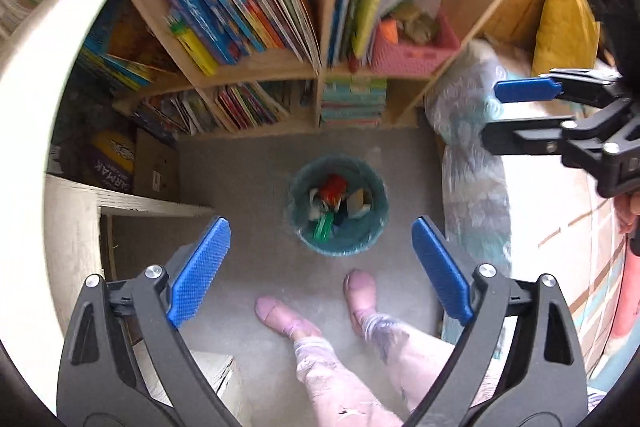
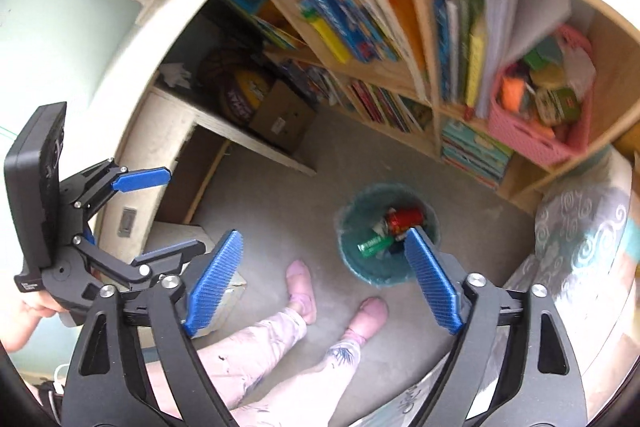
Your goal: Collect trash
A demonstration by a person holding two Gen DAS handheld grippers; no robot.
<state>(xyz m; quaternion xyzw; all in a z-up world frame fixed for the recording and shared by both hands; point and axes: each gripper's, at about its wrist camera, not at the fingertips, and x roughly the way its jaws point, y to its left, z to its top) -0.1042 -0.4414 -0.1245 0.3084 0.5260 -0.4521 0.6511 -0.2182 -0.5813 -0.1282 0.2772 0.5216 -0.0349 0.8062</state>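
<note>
Teal bin (image 1: 339, 205) on the carpet already holds a red can (image 2: 405, 219) and green wrapper; left gripper (image 1: 320, 273) and right gripper (image 2: 326, 279) hang wide and empty above it.

Teal bin (image 1: 339, 205) on carpet (image 1: 248, 163), trash inside.

At centre frame, a glossy red metal can (image 2: 405, 219) lies in the teal bin (image 1: 374, 227) on matt grey carpet (image 1: 248, 163). Pale wooden shelves (image 1: 280, 69) above; pink woven-look plastic basket (image 2: 532, 141) right.
</note>
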